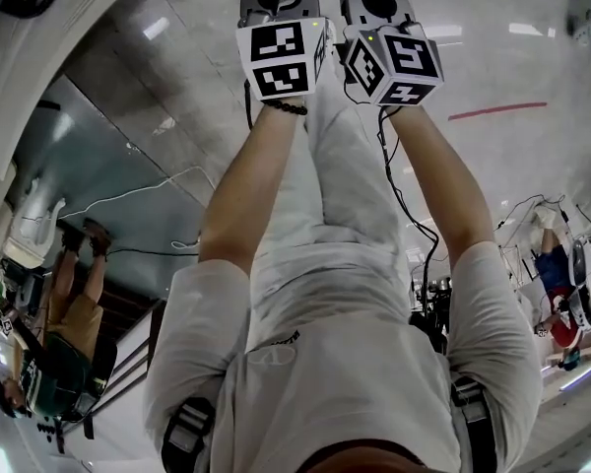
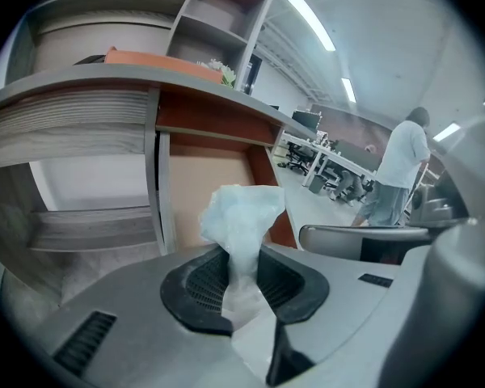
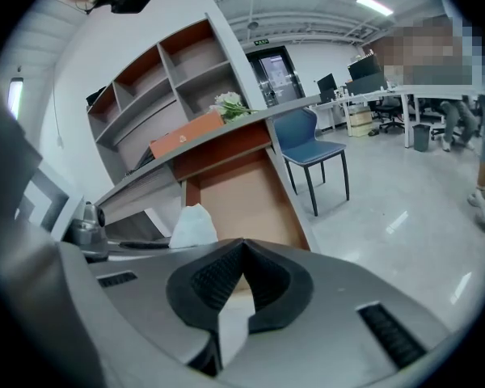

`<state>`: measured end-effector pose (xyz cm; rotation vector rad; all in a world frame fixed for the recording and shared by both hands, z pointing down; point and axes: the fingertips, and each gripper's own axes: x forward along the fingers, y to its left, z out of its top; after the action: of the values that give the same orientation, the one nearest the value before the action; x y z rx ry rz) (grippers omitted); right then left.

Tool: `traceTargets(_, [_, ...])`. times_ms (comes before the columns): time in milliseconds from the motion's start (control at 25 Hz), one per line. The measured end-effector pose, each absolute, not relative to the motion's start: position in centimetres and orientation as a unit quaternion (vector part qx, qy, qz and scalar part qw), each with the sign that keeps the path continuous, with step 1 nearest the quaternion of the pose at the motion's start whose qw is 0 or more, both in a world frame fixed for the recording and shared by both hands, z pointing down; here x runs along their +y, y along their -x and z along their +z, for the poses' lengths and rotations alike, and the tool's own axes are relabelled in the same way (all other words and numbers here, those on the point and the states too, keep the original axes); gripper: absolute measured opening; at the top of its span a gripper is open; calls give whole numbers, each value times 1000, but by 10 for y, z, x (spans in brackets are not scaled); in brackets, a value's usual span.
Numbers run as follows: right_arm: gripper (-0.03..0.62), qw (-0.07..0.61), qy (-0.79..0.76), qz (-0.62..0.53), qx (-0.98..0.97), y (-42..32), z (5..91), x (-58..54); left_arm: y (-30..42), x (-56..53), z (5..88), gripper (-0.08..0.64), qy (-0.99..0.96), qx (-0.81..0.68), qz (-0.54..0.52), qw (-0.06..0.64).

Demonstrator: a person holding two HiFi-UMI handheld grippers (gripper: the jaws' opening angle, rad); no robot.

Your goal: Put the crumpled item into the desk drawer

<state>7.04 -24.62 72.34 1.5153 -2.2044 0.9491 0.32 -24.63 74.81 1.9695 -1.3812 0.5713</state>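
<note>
Gripping: crumpled item (image 2: 241,215) clamped between the left tongs (image 2: 242,275) at lower centre.
The right tongs (image 3: 242,257) are closed empty; the item is seen just to their upper left.

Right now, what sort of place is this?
Most likely an open-plan office: a wooden desk with shelving above it, a blue chair beside it, and rows of workstations farther back.

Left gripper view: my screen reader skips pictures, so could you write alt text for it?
The left gripper pinches a pale crumpled item between its dark jaws, the tuft sticking up. Behind it stands a desk with shelves above; farther right, a person in a white shirt stands in an office.
</note>
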Motion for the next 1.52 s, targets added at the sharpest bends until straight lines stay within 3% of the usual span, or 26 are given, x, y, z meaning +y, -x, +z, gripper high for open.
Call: traceTargets(1520, [-2, 164, -530, 343, -758, -86, 761, -248, -19, -249, 787, 81, -735, -513, 269, 352])
